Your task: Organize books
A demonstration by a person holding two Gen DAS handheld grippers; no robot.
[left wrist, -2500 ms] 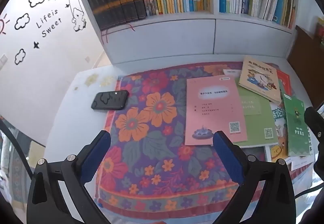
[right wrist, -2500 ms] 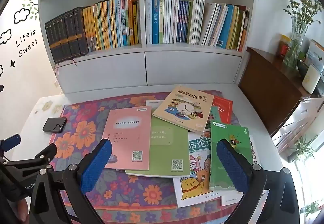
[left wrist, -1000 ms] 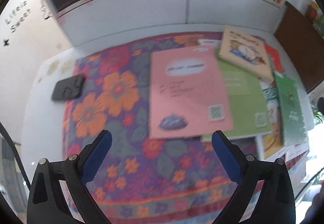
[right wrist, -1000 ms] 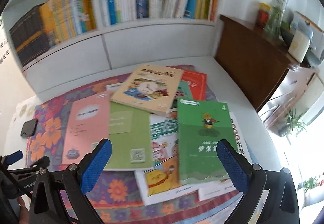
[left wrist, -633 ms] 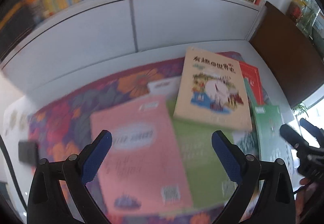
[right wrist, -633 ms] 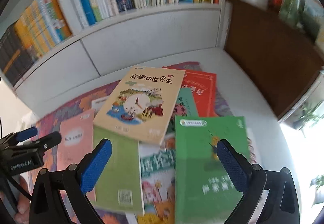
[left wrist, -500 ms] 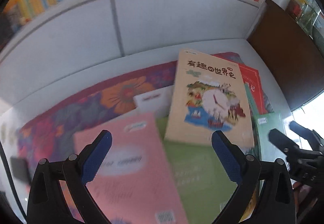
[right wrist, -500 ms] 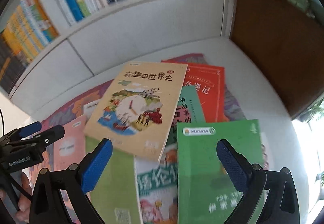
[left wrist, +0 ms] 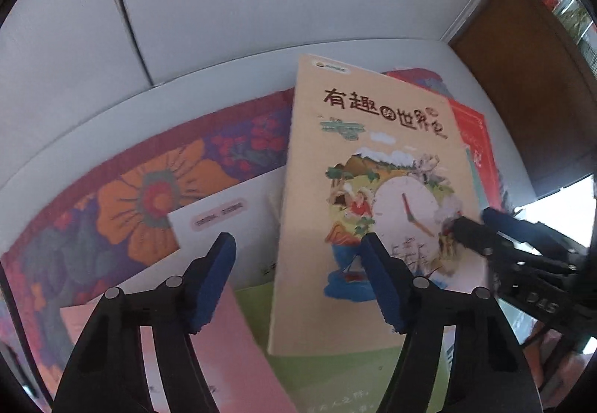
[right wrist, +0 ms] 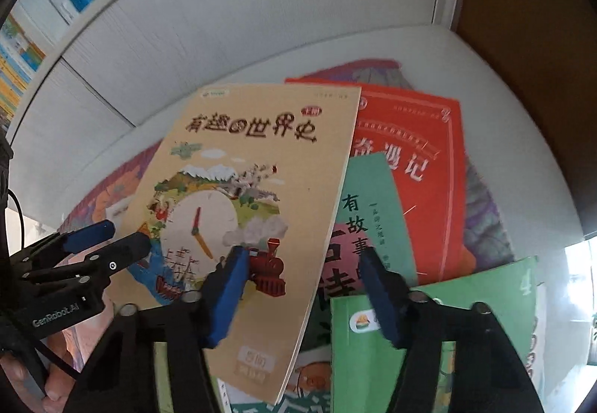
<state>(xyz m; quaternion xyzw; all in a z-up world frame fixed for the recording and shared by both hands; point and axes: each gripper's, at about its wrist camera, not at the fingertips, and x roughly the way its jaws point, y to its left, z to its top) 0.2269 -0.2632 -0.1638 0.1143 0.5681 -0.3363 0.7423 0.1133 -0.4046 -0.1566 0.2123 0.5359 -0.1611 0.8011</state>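
Tan picture book (left wrist: 377,166) lies flat on top of the spread of books on the flowered cloth (left wrist: 130,196). Left gripper (left wrist: 298,278) over its left edge, jaws closing, pads apart and off the cover, edge between them. Right gripper (right wrist: 302,290) over its right edge, jaws closing, not pressing. Red book (right wrist: 421,166) lies beyond the right gripper; a green book (right wrist: 440,331) under its right finger. Pink book (left wrist: 231,357) below the left gripper.

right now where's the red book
In the right wrist view the red book lies right of centre, tucked under the tan book, behind the teal book.
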